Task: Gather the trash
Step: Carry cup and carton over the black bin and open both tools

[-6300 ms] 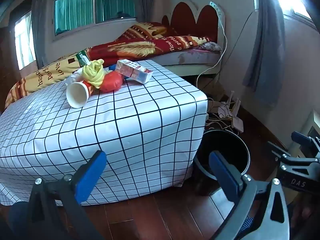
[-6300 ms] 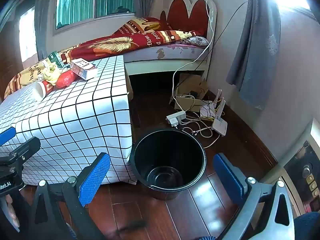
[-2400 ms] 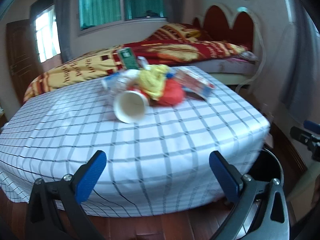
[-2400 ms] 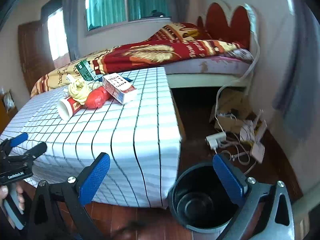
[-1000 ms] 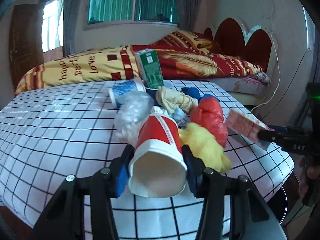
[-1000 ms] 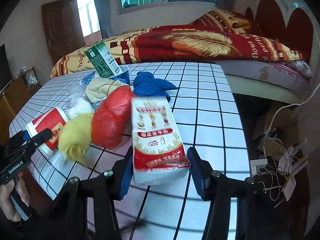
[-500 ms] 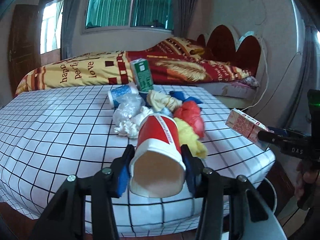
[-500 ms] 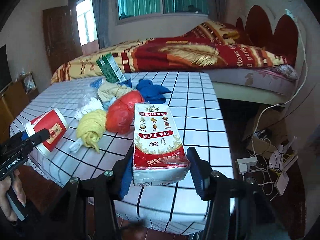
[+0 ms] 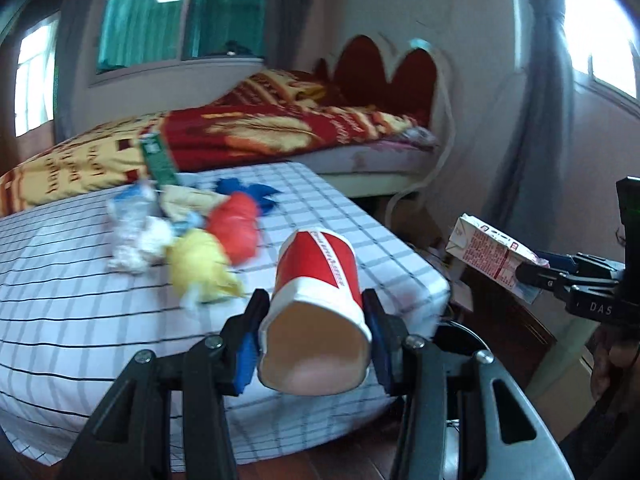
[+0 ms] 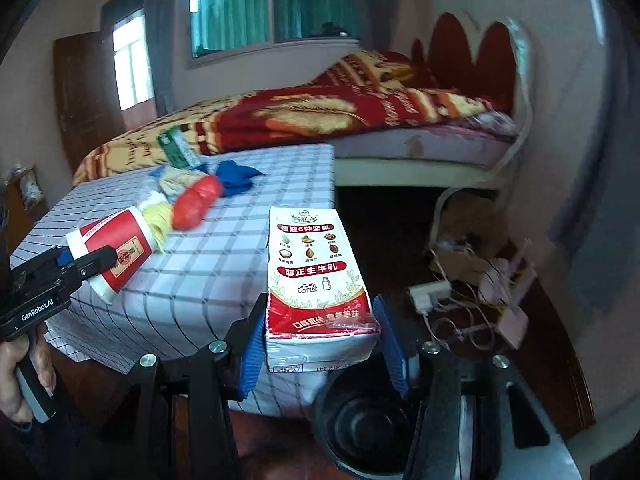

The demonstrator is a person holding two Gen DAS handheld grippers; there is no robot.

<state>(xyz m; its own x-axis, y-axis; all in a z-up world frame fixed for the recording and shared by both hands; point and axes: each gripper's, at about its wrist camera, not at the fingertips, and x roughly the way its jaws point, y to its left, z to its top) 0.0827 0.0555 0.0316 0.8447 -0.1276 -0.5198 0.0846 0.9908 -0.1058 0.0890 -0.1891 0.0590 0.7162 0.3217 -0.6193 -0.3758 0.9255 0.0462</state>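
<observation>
My left gripper (image 9: 314, 350) is shut on a red and white paper cup (image 9: 316, 304), held on its side above the table's right corner; it also shows in the right wrist view (image 10: 110, 252). My right gripper (image 10: 320, 350) is shut on a red and white milk carton (image 10: 318, 284), held in the air right of the table, above the black bin (image 10: 368, 420). The carton also shows in the left wrist view (image 9: 490, 252). On the checked table (image 9: 80, 320) lie yellow (image 9: 198, 264), red (image 9: 236, 226), blue (image 9: 248, 194) and white (image 9: 138, 240) trash and a green carton (image 9: 160, 160).
A bed (image 10: 360, 120) with a red and yellow blanket stands behind the table. Cables, a power strip (image 10: 430, 294) and cardboard lie on the wooden floor to the right. The bin's rim (image 9: 464, 332) shows at the table's right corner in the left wrist view.
Both grippers closed on their items, lifted them off the table and carried them right toward the bin. The rest of the trash pile has stayed on the table.
</observation>
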